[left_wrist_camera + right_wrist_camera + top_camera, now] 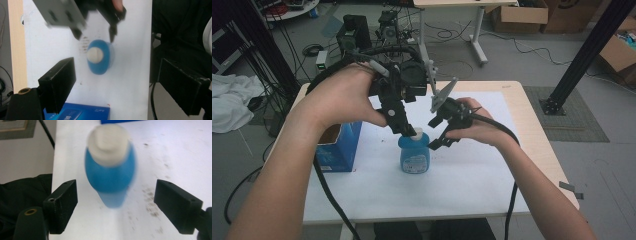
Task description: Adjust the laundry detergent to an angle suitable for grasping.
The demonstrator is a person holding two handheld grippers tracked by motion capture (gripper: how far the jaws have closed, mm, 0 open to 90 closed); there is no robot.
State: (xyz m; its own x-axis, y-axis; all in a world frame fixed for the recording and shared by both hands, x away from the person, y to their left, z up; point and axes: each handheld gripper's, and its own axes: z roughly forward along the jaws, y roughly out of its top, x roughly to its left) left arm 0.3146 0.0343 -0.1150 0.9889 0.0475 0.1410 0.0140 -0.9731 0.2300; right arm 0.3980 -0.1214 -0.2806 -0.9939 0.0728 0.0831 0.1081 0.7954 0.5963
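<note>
A blue bottle (414, 156) with a white cap (417, 134) stands upright on the white sheet (472, 170) in the middle of the table. My left gripper (404, 129) hangs over it, pointing down, just at the cap's left. In the left gripper view its jaws (117, 85) stand wide apart, with the bottle (98, 56) below them and untouched. My right gripper (437, 133) is close beside the bottle's right, near cap height, and open. The right gripper view shows the blurred bottle (110, 167) ahead of its spread jaws (119, 200), with clear gaps on both sides.
A blue carton (339, 147) stands on the table left of the bottle, under my left forearm. The wooden table edge (557, 165) runs along the right. Cables trail from both grippers toward the front edge. Dark smudges mark the sheet (152, 202) near the bottle.
</note>
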